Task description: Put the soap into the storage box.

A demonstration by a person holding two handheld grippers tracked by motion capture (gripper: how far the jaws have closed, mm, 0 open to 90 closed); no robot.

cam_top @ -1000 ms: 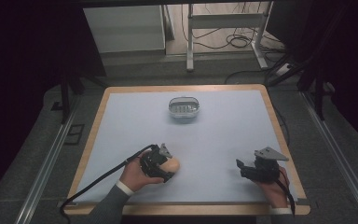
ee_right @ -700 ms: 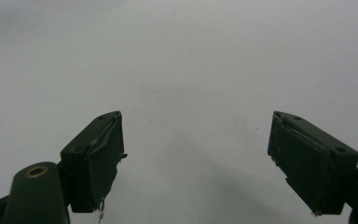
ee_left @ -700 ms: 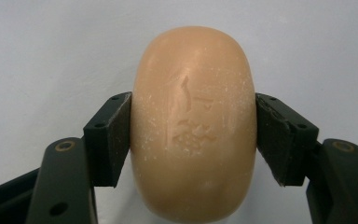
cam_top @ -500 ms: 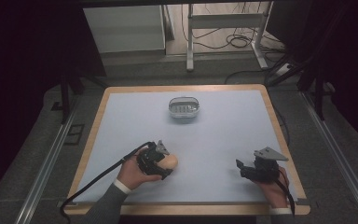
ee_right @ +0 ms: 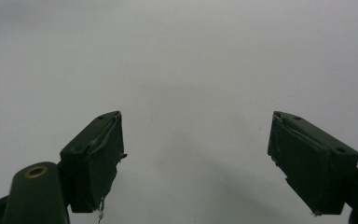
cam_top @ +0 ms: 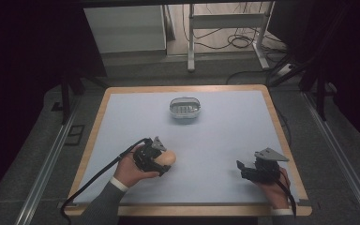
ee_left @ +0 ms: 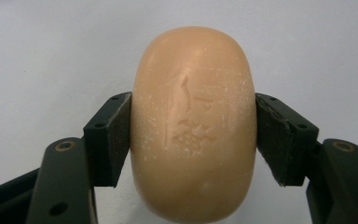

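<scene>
We see the left hand-held gripper (ee_left: 193, 135) clamped across a tan soap bar (ee_left: 193, 123), low over the worktop (cam_top: 225, 136), well short of the metal dish (cam_top: 185, 108); the right hand-held gripper (ee_right: 196, 158), far to the soap's right, gapes empty; we judge the smooth, rounded bar could squirt out under a harder squeeze.
</scene>
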